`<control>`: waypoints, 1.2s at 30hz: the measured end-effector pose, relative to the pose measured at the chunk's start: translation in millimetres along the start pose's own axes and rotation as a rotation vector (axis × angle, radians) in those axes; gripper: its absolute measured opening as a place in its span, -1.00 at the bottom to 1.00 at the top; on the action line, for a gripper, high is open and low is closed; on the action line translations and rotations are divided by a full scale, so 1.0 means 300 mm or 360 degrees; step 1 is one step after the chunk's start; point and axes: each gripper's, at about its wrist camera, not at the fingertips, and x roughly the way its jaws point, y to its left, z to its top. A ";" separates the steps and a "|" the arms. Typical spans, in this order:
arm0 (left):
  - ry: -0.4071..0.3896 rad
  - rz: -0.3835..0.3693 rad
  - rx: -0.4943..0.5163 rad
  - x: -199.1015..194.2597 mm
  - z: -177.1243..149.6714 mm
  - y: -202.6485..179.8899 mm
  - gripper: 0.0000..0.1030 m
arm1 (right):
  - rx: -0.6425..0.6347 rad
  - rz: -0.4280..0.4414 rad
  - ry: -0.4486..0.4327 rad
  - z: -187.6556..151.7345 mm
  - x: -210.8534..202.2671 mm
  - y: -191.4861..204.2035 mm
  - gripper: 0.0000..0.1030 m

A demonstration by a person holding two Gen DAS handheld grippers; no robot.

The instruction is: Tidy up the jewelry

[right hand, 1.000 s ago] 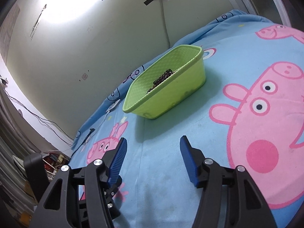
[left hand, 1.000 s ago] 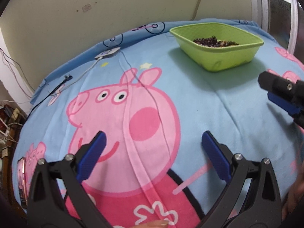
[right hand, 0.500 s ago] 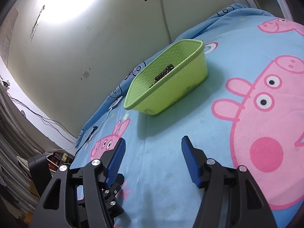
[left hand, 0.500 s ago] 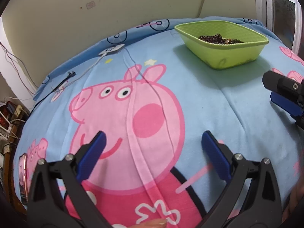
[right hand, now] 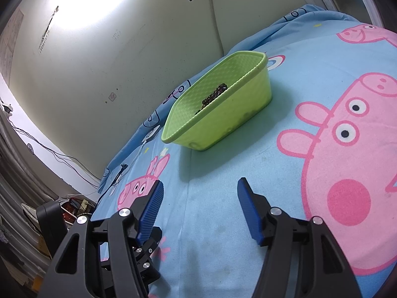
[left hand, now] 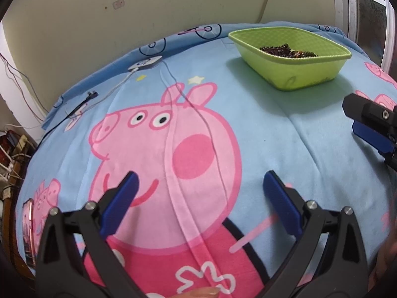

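A lime-green plastic basket [left hand: 297, 74] stands on the blue cartoon-pig bedsheet [left hand: 273, 129] at the far right. Dark beaded jewelry [left hand: 287, 51] lies inside it. My left gripper [left hand: 199, 183] hovers open over the pig print, well short of the basket, with nothing between its blue pads. In the right wrist view the same basket [right hand: 235, 121] sits ahead, the beads [right hand: 214, 94] showing over its rim. My right gripper [right hand: 200, 188] is open and empty above bare sheet in front of it. Its tip also shows at the right edge of the left wrist view, right gripper [left hand: 372, 129].
A white charger and cable [left hand: 146, 63] lie near the bed's far edge, by the wall. A phone [left hand: 27, 233] rests at the bed's left edge. Cluttered floor and wires [right hand: 74, 203] lie beyond that side. A window frame [left hand: 347, 7] stands at the right.
Both views have drifted only slightly. Nothing was picked up or let go, and both grippers stay open.
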 end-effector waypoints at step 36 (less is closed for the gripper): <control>0.0023 -0.0020 -0.0075 0.008 -0.001 0.011 0.91 | -0.0010 0.0022 0.0009 0.003 0.016 -0.005 -0.12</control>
